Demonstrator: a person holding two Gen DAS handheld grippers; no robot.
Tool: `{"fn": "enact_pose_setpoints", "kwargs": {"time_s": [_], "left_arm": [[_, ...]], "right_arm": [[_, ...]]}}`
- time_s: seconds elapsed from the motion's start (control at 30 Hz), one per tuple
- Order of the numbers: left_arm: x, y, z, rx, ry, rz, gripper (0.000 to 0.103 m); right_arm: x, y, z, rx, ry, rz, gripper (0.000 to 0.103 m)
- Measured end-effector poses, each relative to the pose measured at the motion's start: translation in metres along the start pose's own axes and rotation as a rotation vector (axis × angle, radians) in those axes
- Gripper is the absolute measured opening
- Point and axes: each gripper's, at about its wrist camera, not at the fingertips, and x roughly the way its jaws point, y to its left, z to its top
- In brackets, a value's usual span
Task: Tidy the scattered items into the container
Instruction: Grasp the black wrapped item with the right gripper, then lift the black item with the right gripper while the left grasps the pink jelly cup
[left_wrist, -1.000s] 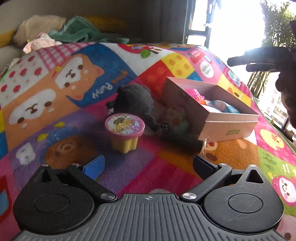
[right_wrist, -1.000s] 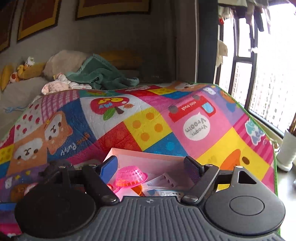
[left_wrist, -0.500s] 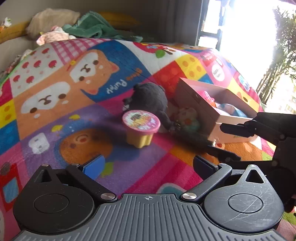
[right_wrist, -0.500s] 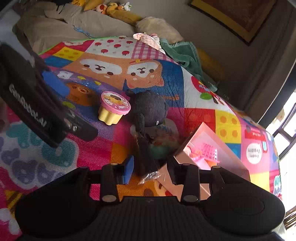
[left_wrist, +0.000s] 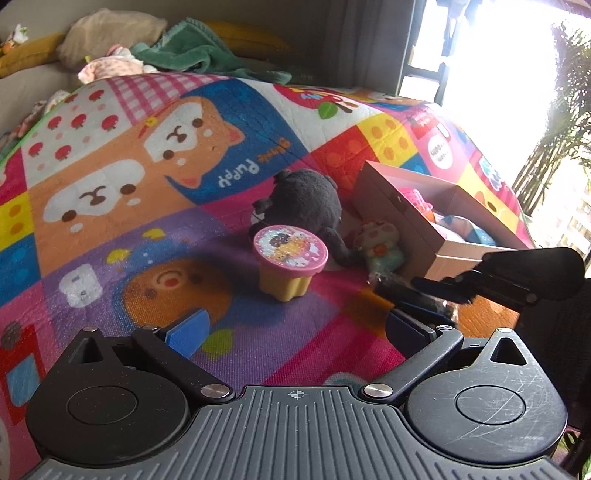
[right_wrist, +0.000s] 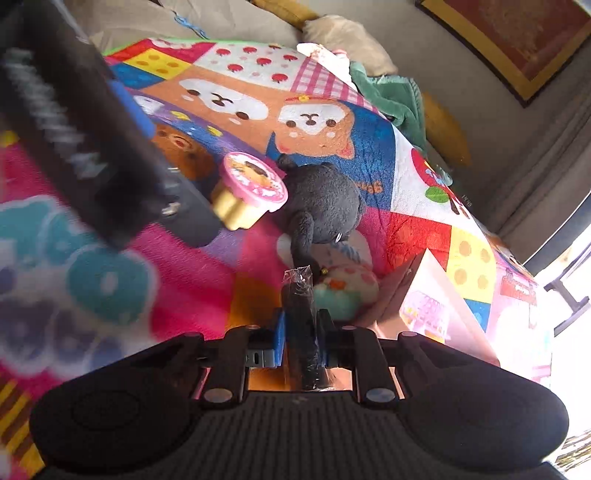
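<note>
Right gripper (right_wrist: 301, 334) tight around dark wrapped stick (right_wrist: 300, 314).

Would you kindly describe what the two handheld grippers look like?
Both the left gripper and right gripper are matte black, with a ribbed grey-black body, two round side discs, silver screws and linkage arms. Each has one blue pad and one dark pad.

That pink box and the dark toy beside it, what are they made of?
The pink box looks like smooth matte cardboard: thin flat walls, crisp folded edges. The dark toy seems plush fabric, fuzzy, rounded and unshiny.
</note>
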Motion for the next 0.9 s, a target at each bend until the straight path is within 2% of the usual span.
{"fn": "enact_pose_setpoints", "kwargs": {"time_s": [0.1, 0.17, 0.27, 0.37, 0.43, 0.5, 0.53, 0.57, 0.67, 0.83, 0.9], "left_arm": [[0.001, -0.010, -0.002, 0.025, 0.013, -0.037, 0.103], [0.003, -0.020, -0.004, 0.049, 0.026, -0.062, 0.103], [0.009, -0.036, -0.006, 0.091, 0.043, -0.096, 0.103], [0.015, -0.049, -0.007, 0.118, 0.052, -0.111, 0.103], [0.017, -0.053, -0.007, 0.136, 0.043, -0.094, 0.103], [0.018, -0.053, -0.005, 0.153, 0.007, -0.039, 0.103], [0.019, -0.051, -0.004, 0.158, -0.013, -0.004, 0.103], [0.020, -0.048, 0.000, 0.163, -0.035, 0.041, 0.103], [0.028, -0.036, 0.009, 0.160, -0.067, 0.129, 0.103], [0.046, -0.032, 0.021, 0.206, -0.091, 0.181, 0.103], [0.051, -0.032, 0.024, 0.202, -0.096, 0.189, 0.103]], "right_arm": [[-0.033, -0.005, -0.028, 0.030, 0.022, 0.058, 0.017], [-0.051, -0.008, -0.047, 0.036, 0.036, 0.054, 0.018], [-0.072, -0.023, -0.071, 0.121, 0.068, 0.056, 0.020], [-0.075, -0.041, -0.091, 0.256, 0.113, 0.009, 0.023], [-0.073, -0.049, -0.104, 0.346, 0.133, -0.055, 0.023], [-0.071, -0.055, -0.114, 0.415, 0.137, -0.119, 0.033], [-0.071, -0.058, -0.118, 0.451, 0.131, -0.145, 0.045], [-0.071, -0.061, -0.122, 0.502, 0.118, -0.158, 0.056], [-0.067, -0.075, -0.128, 0.619, 0.076, -0.159, 0.071], [-0.060, -0.080, -0.136, 0.669, 0.069, -0.163, 0.078], [-0.063, -0.079, -0.136, 0.672, 0.056, -0.167, 0.085]]}}
